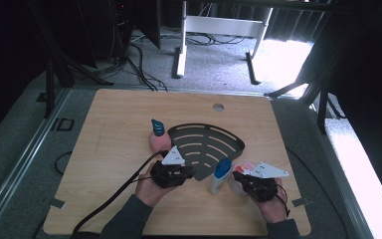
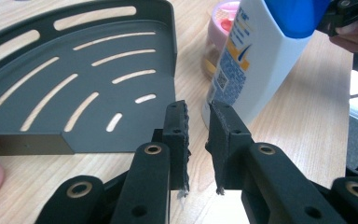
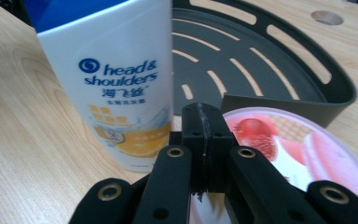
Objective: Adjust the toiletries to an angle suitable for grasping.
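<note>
A white shampoo bottle (image 3: 116, 93) with a blue cap stands up on the wooden table (image 1: 114, 124). Its front says "head & shoulders" in blue letters, next to a round blue swirl mark. Under that are blue Chinese signs, then an orange and yellow picture with small writing too tiny to read. In the left gripper view the bottle's (image 2: 256, 60) back has small print and a little square code, but the words are too blurred to read.

The bottle stands just beside the pointed corner of a dark grey corner shelf (image 1: 206, 142) that lies flat on the table. The shelf has long curved slots in its floor and a low wall around it.

Right next to the bottle, on its other side, is a pink tub (image 3: 303, 149). Its lid shows a red strawberry and a pale criss-cross pattern. No words on it can be read.

The right gripper (image 3: 204, 140) is closed all the way, its two black jaws pressed flat together with nothing between them. It sits low, just in front of the bottle and the tub. The left gripper (image 2: 198, 135) is open only a little, with a narrow gap and nothing in it. It points at the shelf's corner and the bottom of the bottle.

A pink bottle with a blue top (image 1: 158, 137) stands by the shelf's far side.
</note>
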Motion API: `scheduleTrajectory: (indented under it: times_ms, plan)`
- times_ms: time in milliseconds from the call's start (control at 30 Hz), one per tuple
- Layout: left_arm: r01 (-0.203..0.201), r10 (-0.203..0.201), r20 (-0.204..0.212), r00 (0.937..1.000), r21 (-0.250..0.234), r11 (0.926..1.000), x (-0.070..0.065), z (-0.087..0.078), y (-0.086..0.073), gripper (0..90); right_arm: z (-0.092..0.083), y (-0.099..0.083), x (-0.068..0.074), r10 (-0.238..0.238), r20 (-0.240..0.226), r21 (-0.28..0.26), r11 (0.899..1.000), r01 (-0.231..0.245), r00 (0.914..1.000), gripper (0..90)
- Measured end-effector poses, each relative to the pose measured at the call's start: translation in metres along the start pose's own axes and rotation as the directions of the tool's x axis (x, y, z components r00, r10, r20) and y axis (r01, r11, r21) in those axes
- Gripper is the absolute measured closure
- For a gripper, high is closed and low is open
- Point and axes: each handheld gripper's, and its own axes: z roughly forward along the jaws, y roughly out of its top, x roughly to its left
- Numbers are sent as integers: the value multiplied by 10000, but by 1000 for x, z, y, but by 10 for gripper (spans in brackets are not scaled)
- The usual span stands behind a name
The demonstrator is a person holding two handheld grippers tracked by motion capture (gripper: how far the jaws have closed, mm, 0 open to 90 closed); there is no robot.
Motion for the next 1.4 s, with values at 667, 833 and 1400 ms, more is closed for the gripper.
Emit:
scheduleTrajectory:
  times_ms: [667,833,1400]
  plan:
    - [-129,129,13,9999,-30,9999,-2,-5,1,753,17,1,17,-443,-226,395,9982,451,9988,899]
    - [-90,90,37,10000,-67,9999,-2,1,0,753,24,0,21,-521,-243,523,9972,533,9983,898]
    - [351,-348,-114,9993,265,9990,-4,45,-8,774,35,2,27,-655,233,627,9960,639,9976,898]
